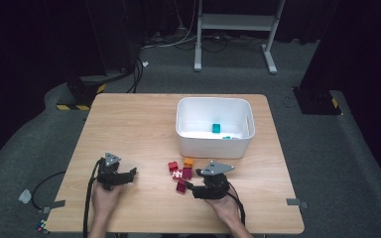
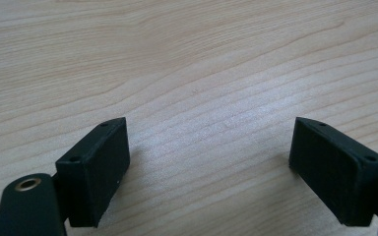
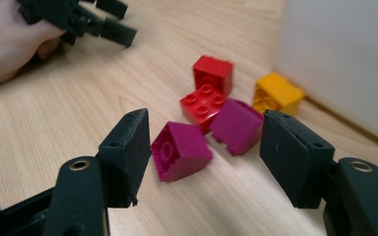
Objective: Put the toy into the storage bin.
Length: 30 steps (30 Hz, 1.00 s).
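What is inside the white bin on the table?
In the high view, the white bin holds one teal brick on its floor and a second teal piece by the near wall. That wall covers the floor strip just behind it, so anything lying there cannot be seen.

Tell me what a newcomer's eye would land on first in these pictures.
First, the cluster of bright toy bricks near the table's front edge: red, magenta and orange, just in front of the white bin. The right gripper stands open over them, the nearest magenta brick between its jaws, unpinched. To the left, the left gripper rests open over bare wood, and a teal brick lies inside the bin.
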Available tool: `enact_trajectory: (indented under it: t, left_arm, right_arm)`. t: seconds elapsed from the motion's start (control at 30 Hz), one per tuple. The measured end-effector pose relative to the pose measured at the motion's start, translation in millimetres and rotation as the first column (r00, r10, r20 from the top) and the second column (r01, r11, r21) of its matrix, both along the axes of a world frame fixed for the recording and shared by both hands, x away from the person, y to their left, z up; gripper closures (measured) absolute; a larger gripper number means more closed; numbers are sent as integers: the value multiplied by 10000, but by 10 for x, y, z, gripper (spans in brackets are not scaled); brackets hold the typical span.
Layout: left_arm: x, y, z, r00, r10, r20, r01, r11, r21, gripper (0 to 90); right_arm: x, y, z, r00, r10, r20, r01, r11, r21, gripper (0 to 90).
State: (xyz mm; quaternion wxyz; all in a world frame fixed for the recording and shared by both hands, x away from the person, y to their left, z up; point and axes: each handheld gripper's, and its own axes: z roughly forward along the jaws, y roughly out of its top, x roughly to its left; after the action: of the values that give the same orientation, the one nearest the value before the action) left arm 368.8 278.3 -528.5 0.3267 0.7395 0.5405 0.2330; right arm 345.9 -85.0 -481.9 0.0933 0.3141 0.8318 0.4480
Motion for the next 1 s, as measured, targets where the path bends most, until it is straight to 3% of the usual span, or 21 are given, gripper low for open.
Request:
enact_trajectory:
  t: [0.23,0.5,0.83,1.0]
  left_arm:
    - [-1,1,0,10000,-7,-6,7,10000,6,155]
    - [-1,1,0,10000,-9,-7,9,10000,12,156]
    - [-1,1,1,10000,-5,-8,5,10000,7,156]
    - [-1,1,0,10000,-5,-6,5,10000,7,156]
  right_arm:
    - [-32,227,-192,9981,597,-169,-605,9969,-494,367]
    - [8,313,-290,9980,541,-319,-561,9961,-674,370]
    - [55,393,-402,9982,415,-443,-468,9910,-1254,373]
    - [56,408,-409,9989,356,-299,-395,9892,-1413,407]
